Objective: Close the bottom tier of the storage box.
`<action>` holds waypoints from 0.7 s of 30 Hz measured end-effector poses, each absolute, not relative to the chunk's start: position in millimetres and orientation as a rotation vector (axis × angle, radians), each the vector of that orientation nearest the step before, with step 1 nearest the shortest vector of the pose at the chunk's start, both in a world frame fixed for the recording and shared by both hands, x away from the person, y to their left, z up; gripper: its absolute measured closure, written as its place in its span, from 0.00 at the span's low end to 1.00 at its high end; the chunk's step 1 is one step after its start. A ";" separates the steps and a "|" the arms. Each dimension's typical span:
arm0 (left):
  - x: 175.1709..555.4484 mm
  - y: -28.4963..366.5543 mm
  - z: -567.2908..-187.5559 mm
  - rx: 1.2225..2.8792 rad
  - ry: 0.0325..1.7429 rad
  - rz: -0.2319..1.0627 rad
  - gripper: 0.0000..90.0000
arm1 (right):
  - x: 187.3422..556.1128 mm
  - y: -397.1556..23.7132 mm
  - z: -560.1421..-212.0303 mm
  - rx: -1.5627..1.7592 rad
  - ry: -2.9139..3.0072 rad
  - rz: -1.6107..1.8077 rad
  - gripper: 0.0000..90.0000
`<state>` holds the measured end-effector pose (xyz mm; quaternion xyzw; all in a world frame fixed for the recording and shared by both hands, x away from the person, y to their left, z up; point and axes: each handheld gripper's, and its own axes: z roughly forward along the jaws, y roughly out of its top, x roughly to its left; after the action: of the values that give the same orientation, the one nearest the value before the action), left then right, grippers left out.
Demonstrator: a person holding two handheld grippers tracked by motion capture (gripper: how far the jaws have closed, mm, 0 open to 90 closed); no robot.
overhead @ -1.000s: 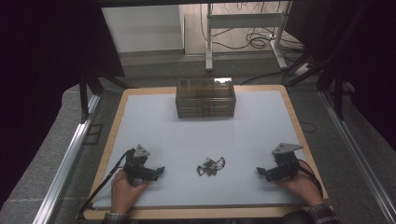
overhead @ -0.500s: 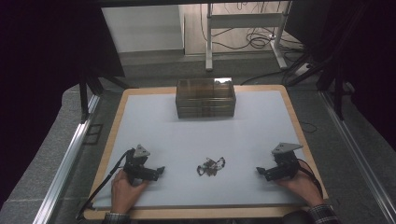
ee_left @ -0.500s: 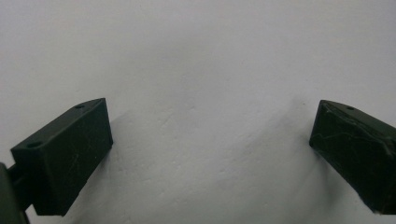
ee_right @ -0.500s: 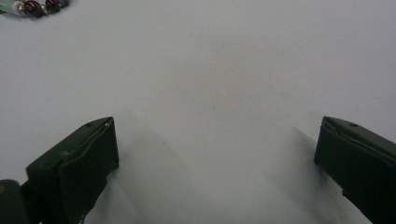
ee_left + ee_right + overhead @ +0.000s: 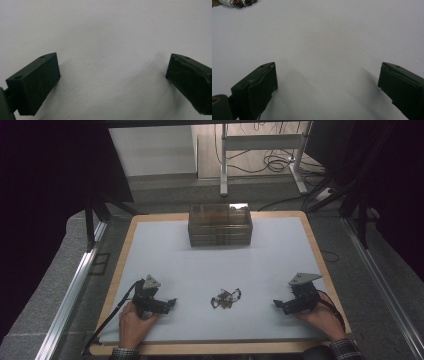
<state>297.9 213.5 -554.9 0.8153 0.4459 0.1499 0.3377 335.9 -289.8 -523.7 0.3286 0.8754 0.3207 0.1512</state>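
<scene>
A small tangle of beaded jewellery (image 5: 225,298) lies on the white mat near the front middle; its edge, with dark and pale beads (image 5: 235,2), shows at the top left of the right gripper view. My left gripper (image 5: 171,302) rests low on the mat to the left of it, held by a hand, jaws wide apart with nothing between them (image 5: 112,75). My right gripper (image 5: 276,303) sits to the right of the jewellery, also open and empty (image 5: 327,82). Both point inward toward the jewellery.
A translucent brown box with drawers (image 5: 220,225) stands at the back middle of the mat. The white mat (image 5: 280,260) lies on a wooden board (image 5: 314,240). Metal rails run along both sides, and a desk frame with cables stands beyond.
</scene>
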 end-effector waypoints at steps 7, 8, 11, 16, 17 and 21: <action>297.9 213.5 -554.9 2.124 1.162 0.391 0.00 | 337.9 -287.4 -519.3 0.963 2.517 0.914 0.04; 297.9 213.6 -554.9 2.125 1.162 0.390 0.00 | 338.3 -287.3 -518.2 0.970 2.517 0.916 0.04; 297.9 213.4 -554.9 2.122 1.163 0.391 0.00 | 339.5 -286.9 -515.5 0.990 2.517 0.935 0.05; 297.9 213.3 -555.0 2.120 1.165 0.390 0.00 | 340.9 -285.4 -514.3 0.999 2.525 0.935 0.05; 297.9 213.3 -555.0 2.120 1.165 0.390 0.00 | 341.5 -284.8 -514.1 0.997 2.528 0.933 0.05; 297.9 213.2 -555.0 2.118 1.166 0.390 0.00 | 343.0 -281.6 -513.7 0.969 2.527 0.896 0.06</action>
<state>297.9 213.2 -555.0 0.8136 0.4477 0.1498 0.3395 343.0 -281.6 -513.7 0.3363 0.8770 0.3110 0.1448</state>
